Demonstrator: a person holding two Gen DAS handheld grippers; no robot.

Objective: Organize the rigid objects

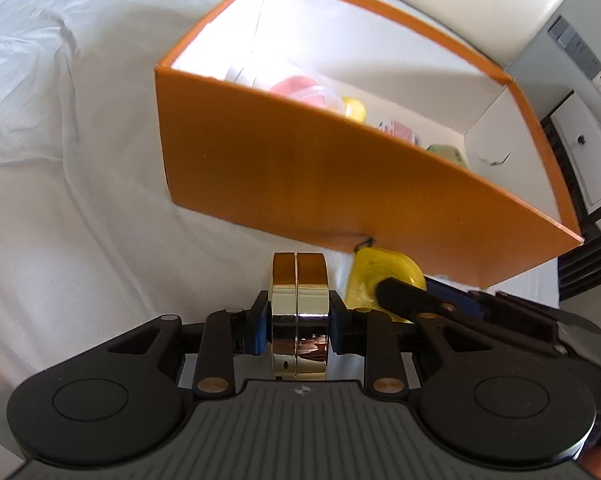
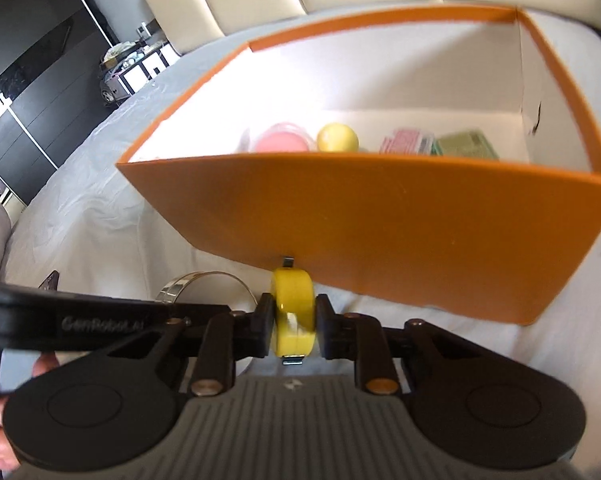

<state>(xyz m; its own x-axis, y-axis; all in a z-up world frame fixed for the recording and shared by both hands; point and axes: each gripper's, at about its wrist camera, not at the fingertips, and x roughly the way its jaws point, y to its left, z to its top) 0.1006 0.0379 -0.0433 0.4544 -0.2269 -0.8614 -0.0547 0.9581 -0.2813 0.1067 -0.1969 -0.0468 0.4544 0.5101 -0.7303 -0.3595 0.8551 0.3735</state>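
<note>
Jaws: left gripper (image 1: 299, 320) clamps shiny gold disc (image 1: 299, 312) | right gripper (image 2: 293, 322) clamps yellow tape measure (image 2: 293, 312)

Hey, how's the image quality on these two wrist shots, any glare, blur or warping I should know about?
Left wrist view: the orange box's white inner wall is blown out by glare, washing out the items inside; the gold disc in the left tongs mirrors its surroundings. Right wrist view: the box rim bows from fisheye distortion, its contents look soft, and the yellow tape measure stays sharp.
</note>
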